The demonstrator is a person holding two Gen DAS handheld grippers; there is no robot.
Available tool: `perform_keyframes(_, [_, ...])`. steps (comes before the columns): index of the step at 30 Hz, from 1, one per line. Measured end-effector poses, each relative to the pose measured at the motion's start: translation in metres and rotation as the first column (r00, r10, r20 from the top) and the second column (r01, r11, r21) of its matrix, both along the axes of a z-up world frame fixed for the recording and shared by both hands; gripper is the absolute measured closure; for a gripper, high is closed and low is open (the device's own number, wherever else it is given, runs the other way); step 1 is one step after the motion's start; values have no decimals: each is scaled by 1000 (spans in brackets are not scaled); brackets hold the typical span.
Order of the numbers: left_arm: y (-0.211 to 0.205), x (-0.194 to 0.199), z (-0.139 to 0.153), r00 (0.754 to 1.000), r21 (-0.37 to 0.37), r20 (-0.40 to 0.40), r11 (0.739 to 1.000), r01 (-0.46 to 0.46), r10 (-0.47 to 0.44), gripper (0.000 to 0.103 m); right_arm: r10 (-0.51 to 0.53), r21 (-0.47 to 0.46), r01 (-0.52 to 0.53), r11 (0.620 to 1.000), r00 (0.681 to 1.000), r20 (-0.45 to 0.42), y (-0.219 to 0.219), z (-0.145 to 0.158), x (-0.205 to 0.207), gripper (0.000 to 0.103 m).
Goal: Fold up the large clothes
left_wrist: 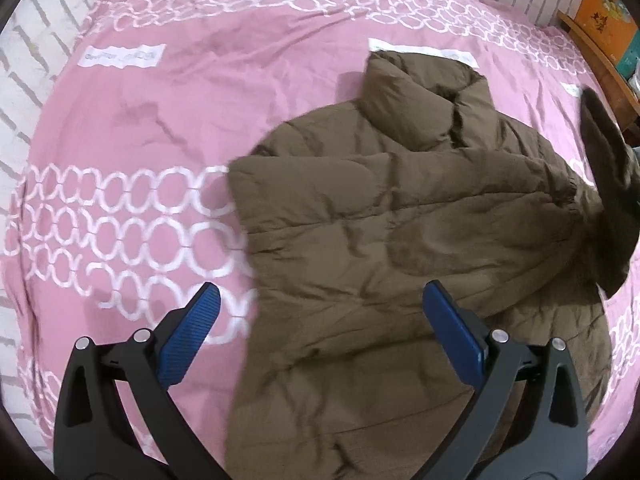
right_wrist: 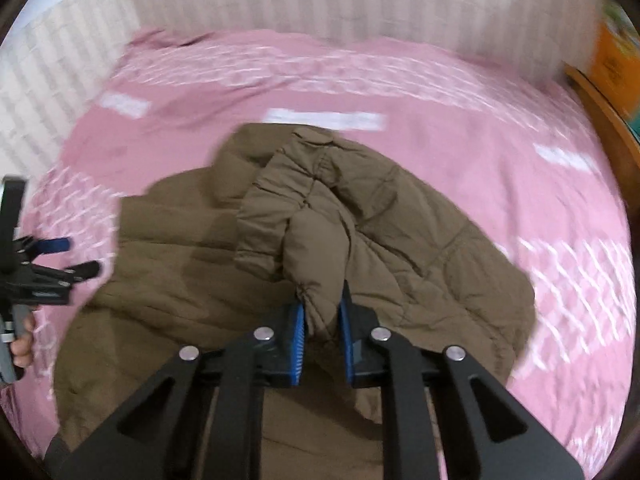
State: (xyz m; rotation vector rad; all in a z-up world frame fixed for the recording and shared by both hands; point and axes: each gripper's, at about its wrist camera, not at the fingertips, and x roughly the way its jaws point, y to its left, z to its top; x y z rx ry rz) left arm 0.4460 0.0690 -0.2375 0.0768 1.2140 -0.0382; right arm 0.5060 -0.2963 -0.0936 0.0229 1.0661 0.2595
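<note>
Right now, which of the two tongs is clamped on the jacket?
The right tongs: their blue pads pinch a sleeve of the brown jacket. The left tongs stand wide open above it, holding nothing.

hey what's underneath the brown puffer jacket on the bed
The brown jacket lies on a pink bedspread with white ring patterns. Anything between the two is hidden by the jacket's padded body.
</note>
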Motion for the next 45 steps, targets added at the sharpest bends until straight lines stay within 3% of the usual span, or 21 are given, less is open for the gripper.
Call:
perform_keyframes(4, [35,-7,6,1000,13,13,1000,-25,25,3,127,11,-127,992,991,-36,69,-13,10,89])
perform_keyframes(7, [63,-14,5,998,7,6,998,-60,60,3,219,-55,-223,973,973,-75,121,-27,7,90])
perform_keyframes(10, [84,-17,0,996,6,-12,997,-83,83,3,245,-109,-260,959,961,-131,151,-44,8,88])
perform_keyframes(13, [92,-18,-5,996,7,-23,996,-85,85,3,279,-99,-297,950,946,-163,157,-50,5,68])
perform_keyframes(14, [93,-19,-6,996,2,-28,996,-88,88,3,287,-94,-304,948,944,-161,156,-48,4,49])
perform_keyframes(15, [94,-20,-7,996,-3,-30,996,-89,89,3,288,-99,-305,947,946,-151,155,-45,2,39])
perform_keyframes(19, [86,-22,-8,995,-39,-36,995,-94,92,3,275,-80,-289,954,950,-146,141,-28,0,38])
perform_keyframes(23, [65,-21,-1,997,-60,-20,995,-78,77,3,206,-155,-219,963,974,-92,111,-15,-5,38])
perform_keyframes(27, [32,-15,-3,999,-80,-22,996,-42,40,3,55,-262,-66,963,997,-49,45,-16,-10,38])
perform_keyframes(32, [-19,1,-25,997,-125,-74,992,4,-13,3,-127,-292,98,951,989,-79,-40,-31,-18,38])
perform_keyframes(36, [-58,20,-45,991,-124,-119,991,44,-59,3,-201,-236,171,956,974,-108,-78,-41,-23,38])
perform_keyframes(40, [-73,37,-68,982,-103,-177,994,43,-61,4,-218,-110,200,974,957,-189,-90,-63,-15,38])
perform_keyframes(41, [-75,40,-70,981,-101,-184,994,35,-53,12,-208,-87,193,977,952,-226,-90,-72,-12,42])
perform_keyframes(42, [-75,41,-70,982,-106,-185,994,29,-48,30,-186,-70,174,982,952,-242,-85,-77,-10,64])
perform_keyframes(43, [-76,43,-68,982,-97,-184,995,20,-38,35,-163,-66,151,986,954,-250,-80,-80,-10,73])
perform_keyframes(45, [-79,45,-59,985,-71,-168,997,18,-30,64,-132,-101,111,989,964,-229,-68,-79,-12,86])
